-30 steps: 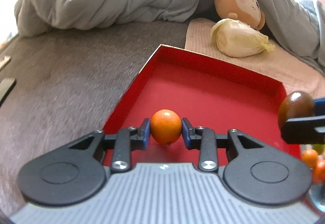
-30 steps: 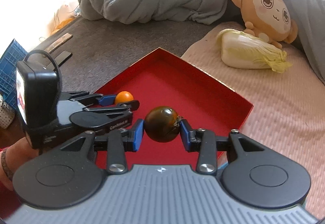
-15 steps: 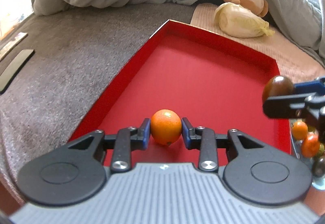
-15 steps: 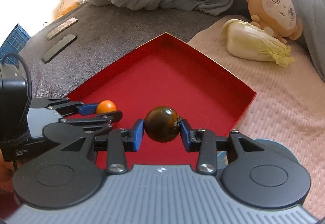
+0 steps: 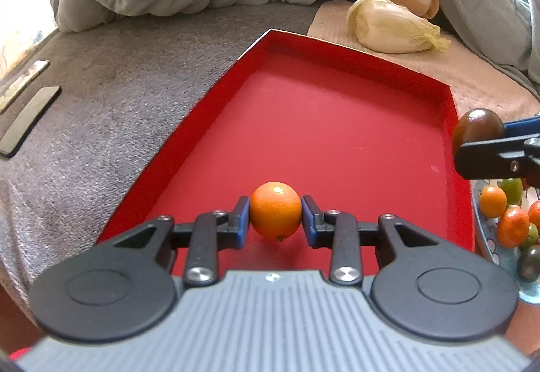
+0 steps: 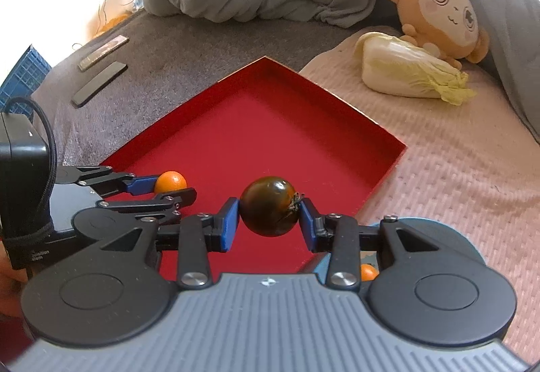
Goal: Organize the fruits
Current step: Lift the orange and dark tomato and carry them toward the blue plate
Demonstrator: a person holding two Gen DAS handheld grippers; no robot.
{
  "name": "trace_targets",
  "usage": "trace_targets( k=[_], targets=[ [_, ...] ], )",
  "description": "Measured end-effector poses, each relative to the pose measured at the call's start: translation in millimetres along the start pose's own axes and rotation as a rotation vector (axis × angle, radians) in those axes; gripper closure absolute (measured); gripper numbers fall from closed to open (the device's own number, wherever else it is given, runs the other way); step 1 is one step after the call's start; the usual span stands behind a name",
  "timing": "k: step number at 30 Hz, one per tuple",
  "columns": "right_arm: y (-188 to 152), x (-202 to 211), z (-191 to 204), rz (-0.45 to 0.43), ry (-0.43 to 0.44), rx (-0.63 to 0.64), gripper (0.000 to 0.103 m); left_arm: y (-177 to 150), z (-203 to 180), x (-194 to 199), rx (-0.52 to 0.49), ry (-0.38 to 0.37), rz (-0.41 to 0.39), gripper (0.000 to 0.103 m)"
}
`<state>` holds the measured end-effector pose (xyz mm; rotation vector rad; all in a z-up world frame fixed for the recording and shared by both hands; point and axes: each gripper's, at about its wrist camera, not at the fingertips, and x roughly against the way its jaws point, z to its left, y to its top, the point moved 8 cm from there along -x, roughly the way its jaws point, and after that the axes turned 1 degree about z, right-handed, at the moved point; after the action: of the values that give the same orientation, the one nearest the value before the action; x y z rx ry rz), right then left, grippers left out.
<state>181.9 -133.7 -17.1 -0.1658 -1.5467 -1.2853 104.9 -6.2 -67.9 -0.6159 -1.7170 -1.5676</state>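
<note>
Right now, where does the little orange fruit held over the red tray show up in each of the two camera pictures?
Left wrist view: the orange fruit sits low in the centre, clamped in the left tool.
Right wrist view: the same fruit shows at middle left, held by that tool.
Shared landmark: the red tray.

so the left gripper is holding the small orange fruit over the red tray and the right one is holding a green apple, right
Not quite. The right gripper holds a dark, brownish-green tomato, not a green apple; the right wrist view shows it. The left gripper does hold the small orange fruit over the red tray.
</note>
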Motion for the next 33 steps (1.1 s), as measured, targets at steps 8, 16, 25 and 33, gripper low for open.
trace_targets(
  k=[8, 16, 25, 33],
  targets=[
    [-2, 12, -7, -0.012, 0.006, -0.011, 0.059, -3, -8, 0, -0.011, -0.001, 0.007, 0.068],
    [-2, 14, -2, -0.013, 0.022, 0.005, 0.059, -2, -10, 1, -0.012, -0.006, 0.006, 0.068],
    [-1, 17, 1, -0.020, 0.030, 0.004, 0.059, 0, -13, 6, -0.024, -0.017, -0.007, 0.068],
    [-1, 23, -4, -0.032, 0.028, -0.007, 0.059, 3, -19, 13, -0.032, -0.024, -0.020, 0.068]
  ],
)
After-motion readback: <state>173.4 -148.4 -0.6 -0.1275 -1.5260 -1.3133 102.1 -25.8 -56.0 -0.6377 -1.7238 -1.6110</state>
